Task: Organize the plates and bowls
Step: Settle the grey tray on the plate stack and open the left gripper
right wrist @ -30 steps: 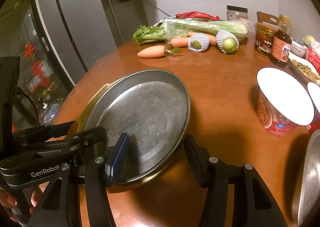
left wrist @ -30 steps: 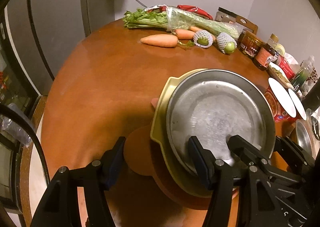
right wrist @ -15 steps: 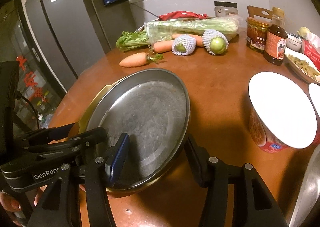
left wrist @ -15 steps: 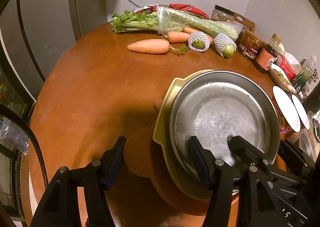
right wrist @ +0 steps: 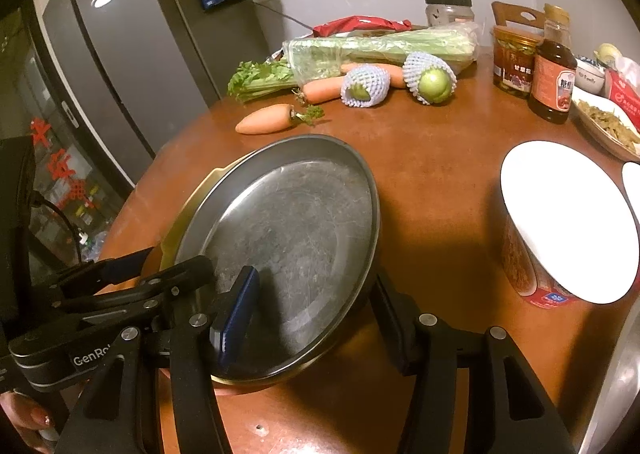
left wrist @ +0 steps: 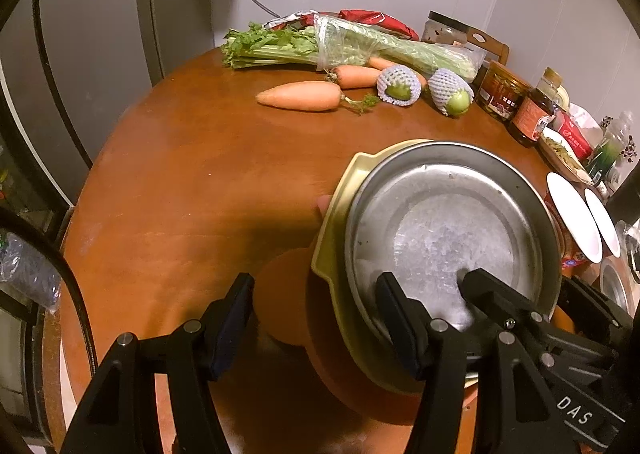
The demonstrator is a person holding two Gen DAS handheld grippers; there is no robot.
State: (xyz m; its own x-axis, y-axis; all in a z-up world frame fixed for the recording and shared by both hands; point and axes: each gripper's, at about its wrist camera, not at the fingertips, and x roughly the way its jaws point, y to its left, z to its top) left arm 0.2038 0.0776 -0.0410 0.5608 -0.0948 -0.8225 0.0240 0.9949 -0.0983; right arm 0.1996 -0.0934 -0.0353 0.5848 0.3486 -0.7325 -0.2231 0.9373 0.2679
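On the brown surface (left wrist: 192,182) I see a steel plate (right wrist: 296,238) stacked in a yellow dish (left wrist: 340,214). My left tongs (left wrist: 316,318) and right tongs (right wrist: 316,314) each clamp the stack's rim.

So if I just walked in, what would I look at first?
Probably the shiny metal pan in the middle, sitting in a yellow dish on an orange plate, with both grippers, left and right, clamped over the stack's near edge. Then the food at the table's far side: celery, carrots and two green fruits in white foam nets. On the right stands a white-lidded noodle cup.
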